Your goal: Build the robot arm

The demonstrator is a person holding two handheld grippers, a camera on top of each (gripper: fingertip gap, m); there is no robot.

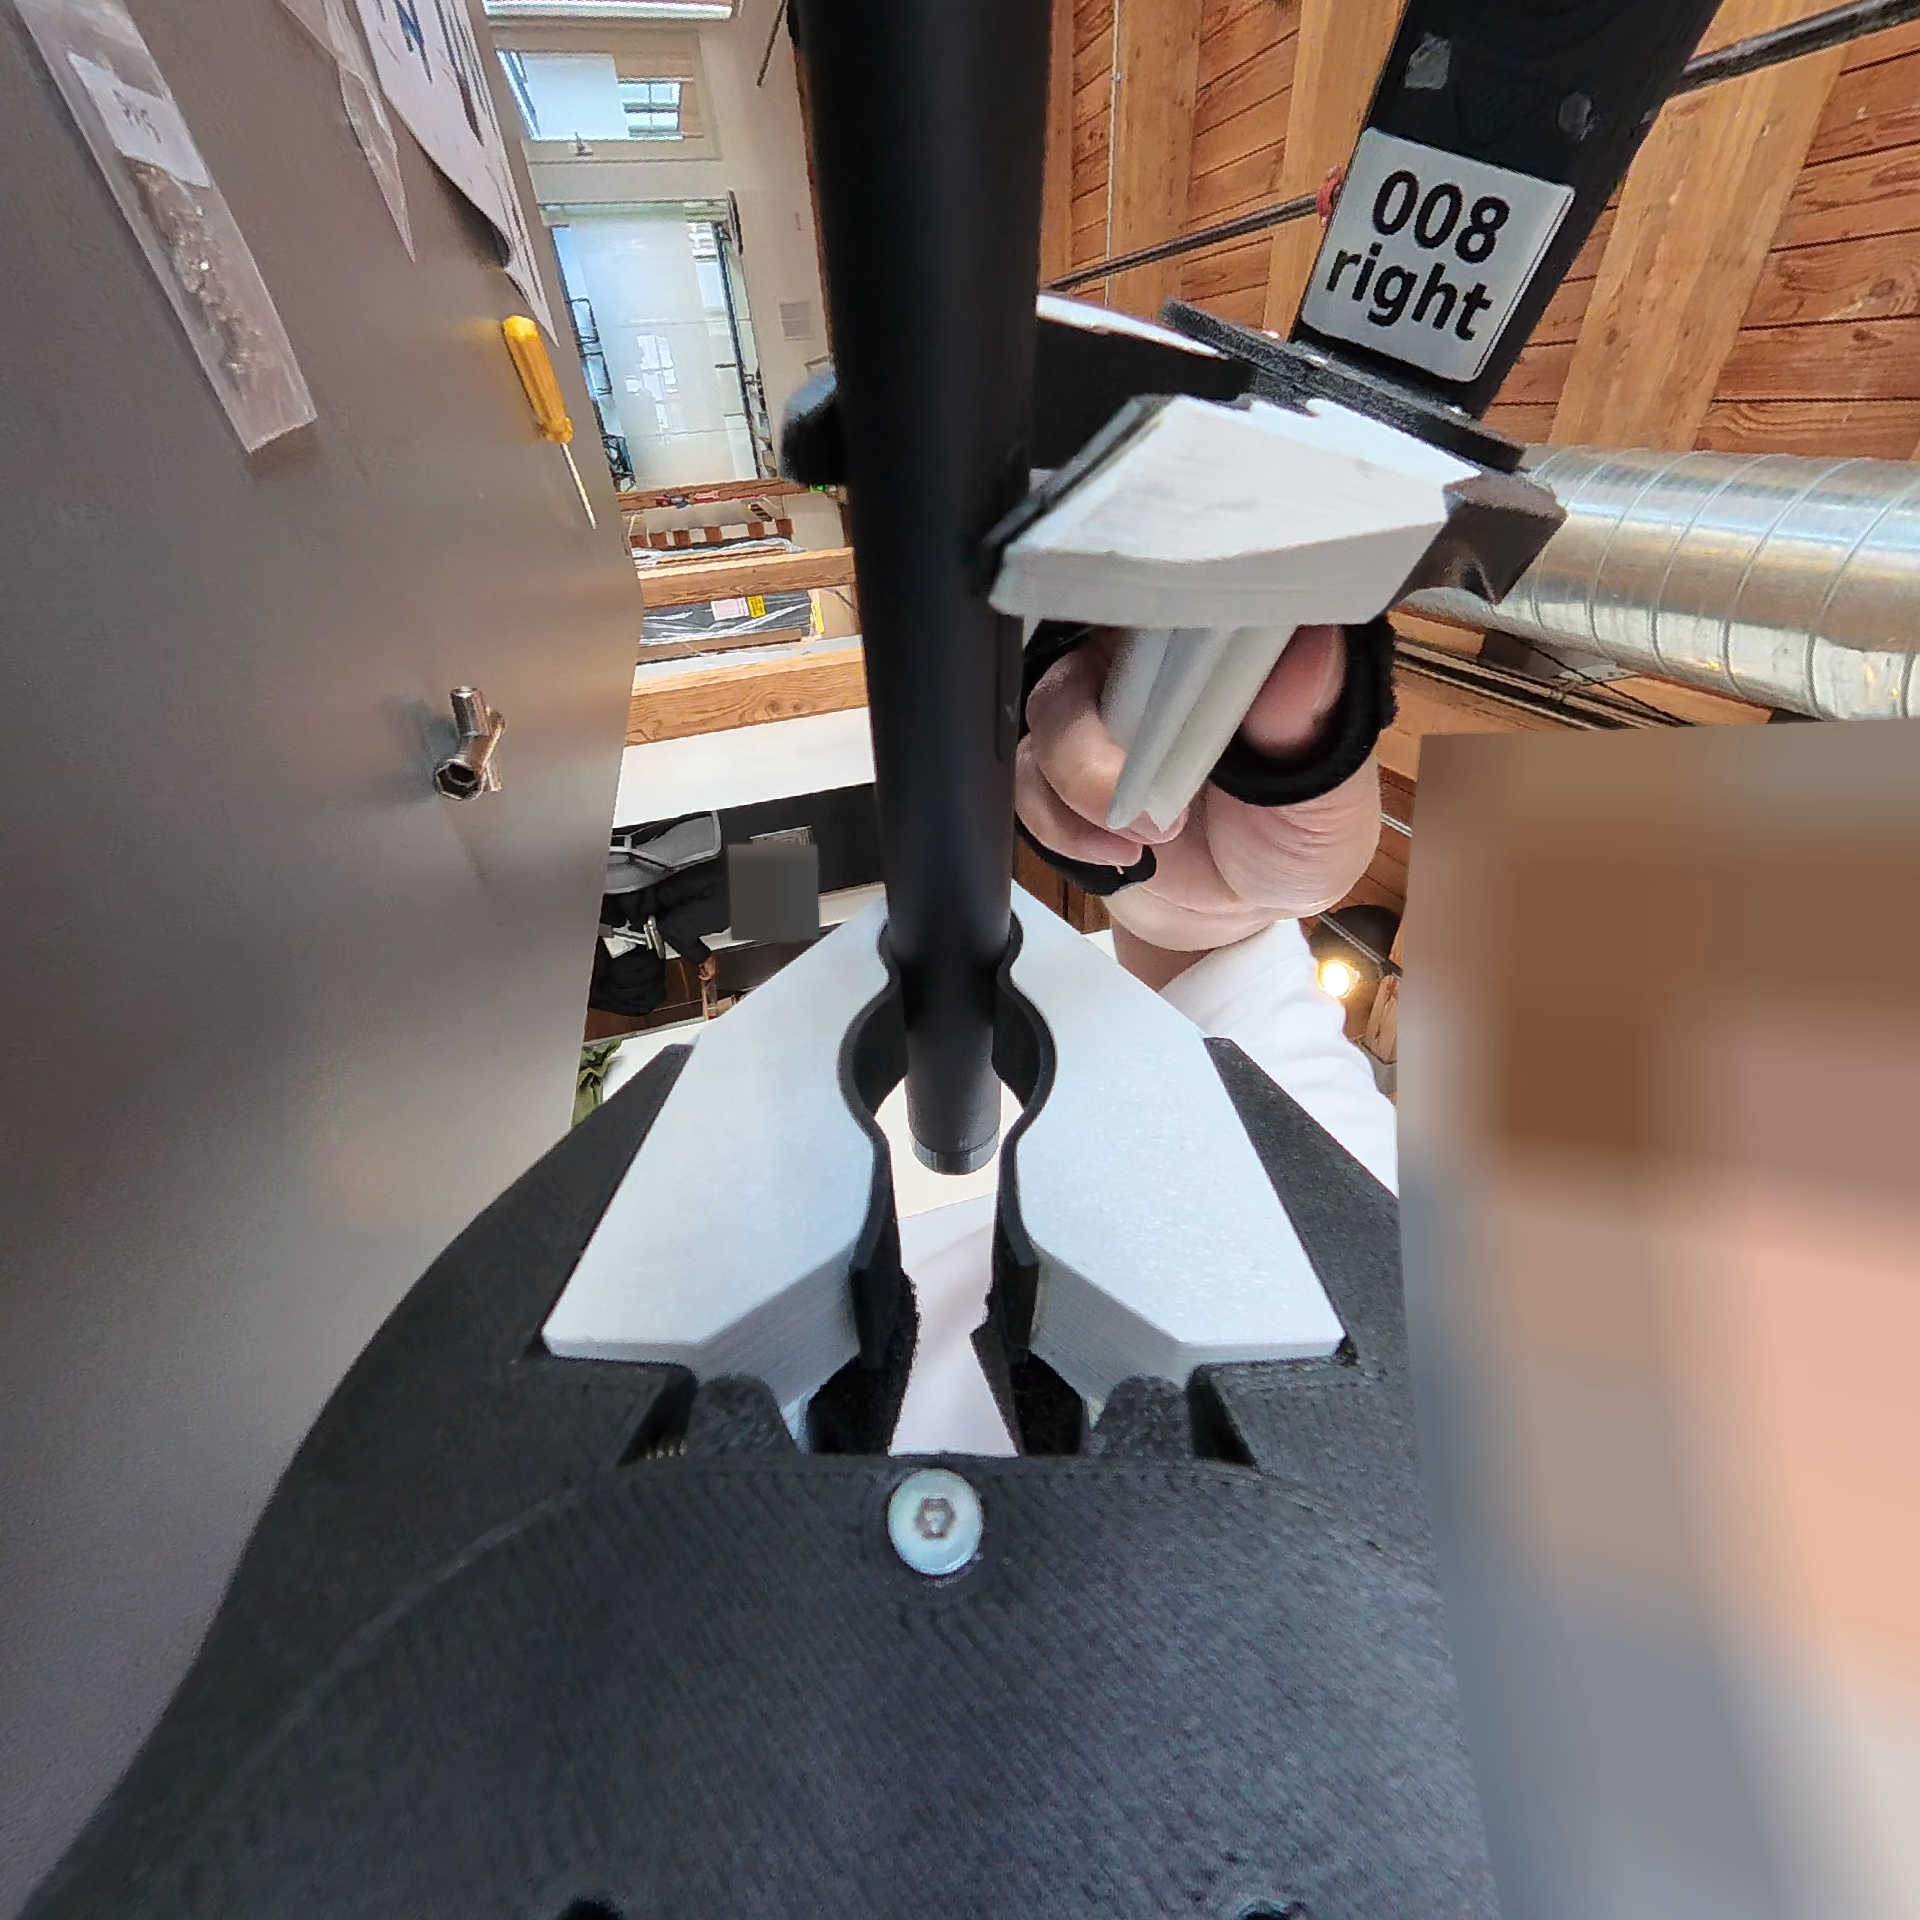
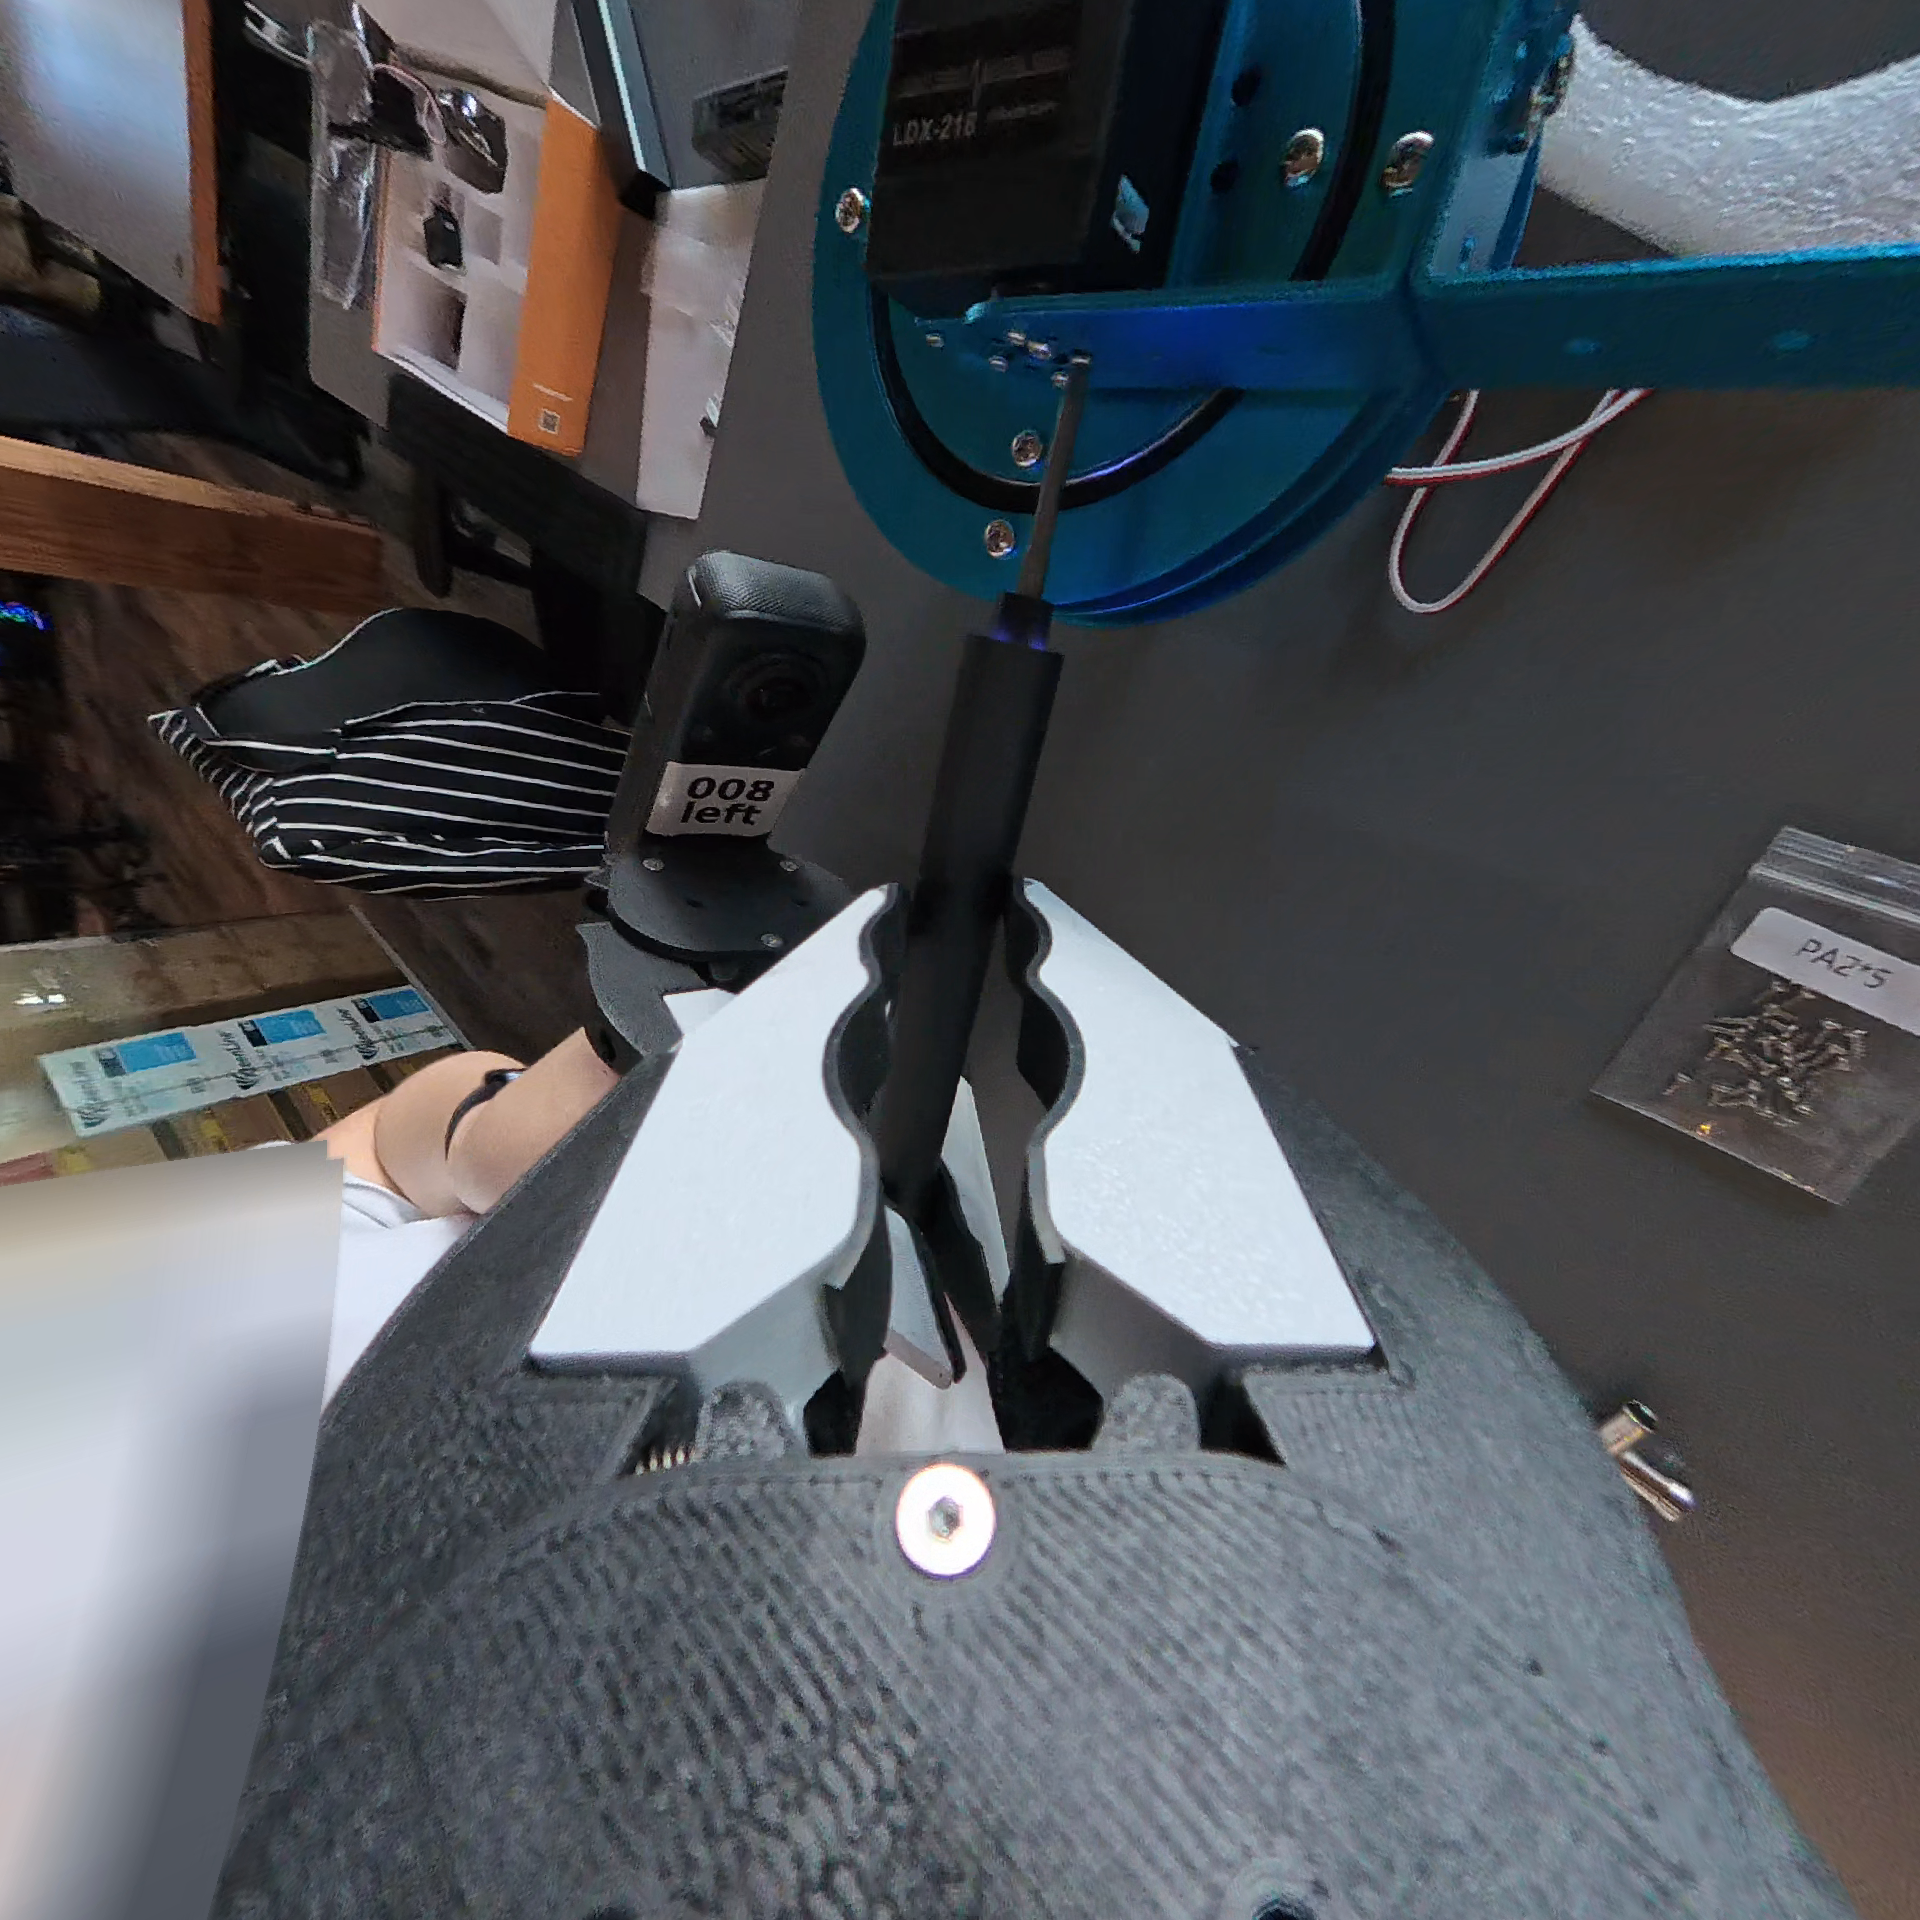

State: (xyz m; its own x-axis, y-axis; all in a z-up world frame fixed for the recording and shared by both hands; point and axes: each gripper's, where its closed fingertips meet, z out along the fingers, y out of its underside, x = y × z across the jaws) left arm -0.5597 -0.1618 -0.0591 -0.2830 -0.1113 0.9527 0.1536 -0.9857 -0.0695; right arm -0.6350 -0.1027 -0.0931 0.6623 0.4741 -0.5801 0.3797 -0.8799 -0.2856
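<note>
the black screwdriver (image 2: 971, 883) ran straight ahead of me, its long axis in line with my fingers. its thin shaft (image 2: 1055, 478) reached forward to a small screw on the blue metal bracket (image 2: 1558, 301), which stood on the dark grey worktop (image 2: 1455, 779). my right gripper (image 2: 951, 904) was closed around the handle partway along it, the jaws pressed against its sides in their scalloped notches. my left gripper (image 1: 945, 935) held the rear end of the same handle (image 1: 925, 520), jaws closed in on it, the butt cap (image 1: 951, 1143) sitting in the round notch between them. so the right was the one nearer the tip, the left behind it, both on one axis.

the right wrist view alone showed the tip and the bracket with its black servo body (image 2: 987, 135), red and white wires (image 2: 1455, 499), and a clear bag of small screws (image 2: 1766, 1029) off to one side on the worktop. whether the tip was seated in the screw head i could not quite tell; it was too small there.

the left wrist view showed none of that. it showed instead my right gripper from outside, clamped on the handle, with the hand (image 1: 1226, 821) squeezing its white trigger, a yellow screwdriver (image 1: 540, 395) and a small socket wrench (image 1: 468, 743) lying on the worktop, and a silver duct (image 1: 1714, 561) beyond.
</note>
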